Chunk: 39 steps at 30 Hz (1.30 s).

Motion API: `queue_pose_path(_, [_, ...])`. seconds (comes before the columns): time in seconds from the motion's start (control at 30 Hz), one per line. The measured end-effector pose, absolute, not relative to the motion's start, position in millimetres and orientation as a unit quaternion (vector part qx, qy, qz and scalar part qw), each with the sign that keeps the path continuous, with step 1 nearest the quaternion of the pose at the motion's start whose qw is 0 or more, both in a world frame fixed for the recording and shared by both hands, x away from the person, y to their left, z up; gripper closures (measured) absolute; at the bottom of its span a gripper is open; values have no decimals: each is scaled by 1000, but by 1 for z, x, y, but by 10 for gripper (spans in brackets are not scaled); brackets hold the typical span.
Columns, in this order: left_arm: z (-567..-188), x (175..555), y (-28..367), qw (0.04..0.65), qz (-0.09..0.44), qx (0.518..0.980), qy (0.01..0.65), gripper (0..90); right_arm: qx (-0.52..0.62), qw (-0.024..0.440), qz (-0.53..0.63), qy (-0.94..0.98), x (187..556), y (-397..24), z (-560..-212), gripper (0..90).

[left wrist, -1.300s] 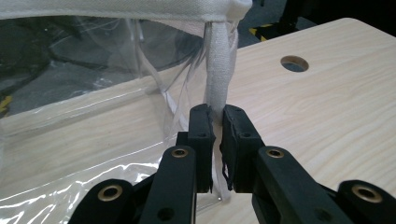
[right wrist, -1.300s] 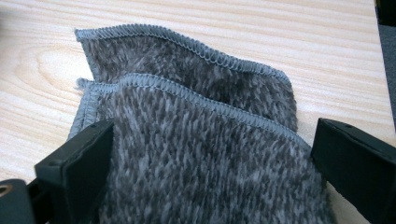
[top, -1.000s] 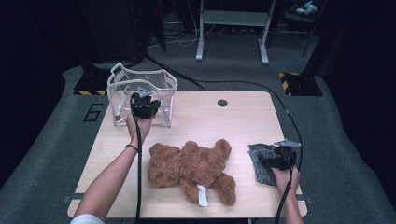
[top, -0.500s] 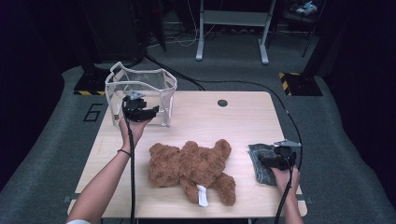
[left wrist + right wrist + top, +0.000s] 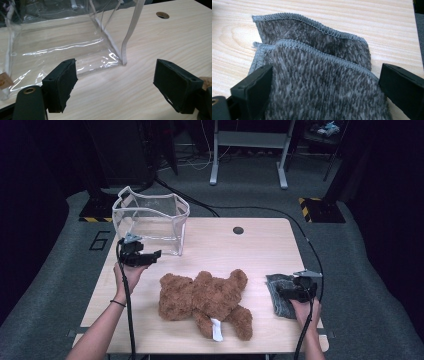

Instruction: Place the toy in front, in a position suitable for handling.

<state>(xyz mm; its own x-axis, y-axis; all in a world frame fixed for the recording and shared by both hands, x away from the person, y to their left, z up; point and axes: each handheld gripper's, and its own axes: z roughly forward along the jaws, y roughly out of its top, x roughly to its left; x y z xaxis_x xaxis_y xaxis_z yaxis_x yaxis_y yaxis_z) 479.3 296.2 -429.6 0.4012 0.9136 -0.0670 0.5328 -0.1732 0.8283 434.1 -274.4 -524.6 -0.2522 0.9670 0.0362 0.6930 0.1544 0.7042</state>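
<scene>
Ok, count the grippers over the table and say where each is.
2. The left gripper is by the clear bag, jaws open. The right gripper sits over the grey cloth at the table's right.

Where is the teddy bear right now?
The teddy bear lies on the table near the front middle in the high view, between the left gripper and the grey cloth, below the clear bag.

A glossy, clear plastic bag with white fabric trim [image 5: 62, 47] is seen on a pale, matt wood-grain table [image 5: 160, 50]. A fuzzy grey cloth with stitched edges [image 5: 317, 75] and a shaggy brown plush teddy bear [image 5: 205, 295] are shown.
</scene>
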Motion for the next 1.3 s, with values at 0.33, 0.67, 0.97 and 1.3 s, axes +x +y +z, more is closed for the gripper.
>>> queue_pose_path(0.33, [-447, 446, 298, 404, 219, 738, 494, 138, 571, 220, 312, 727, 434, -275, -525, 14])
queue_pose_path(0.67, [-462, 420, 307, 408, 189, 739, 502, 106, 569, 219, 312, 729, 434, -275, -519, 0])
queue_pose_path(0.97, [-462, 401, 307, 421, 176, 737, 499, 72, 544, 218, 332, 739, 414, -258, -498, 10])
queue_pose_path(1.3, [-466, 380, 307, 426, 166, 734, 503, 68, 530, 205, 331, 753, 394, -250, -492, 17])
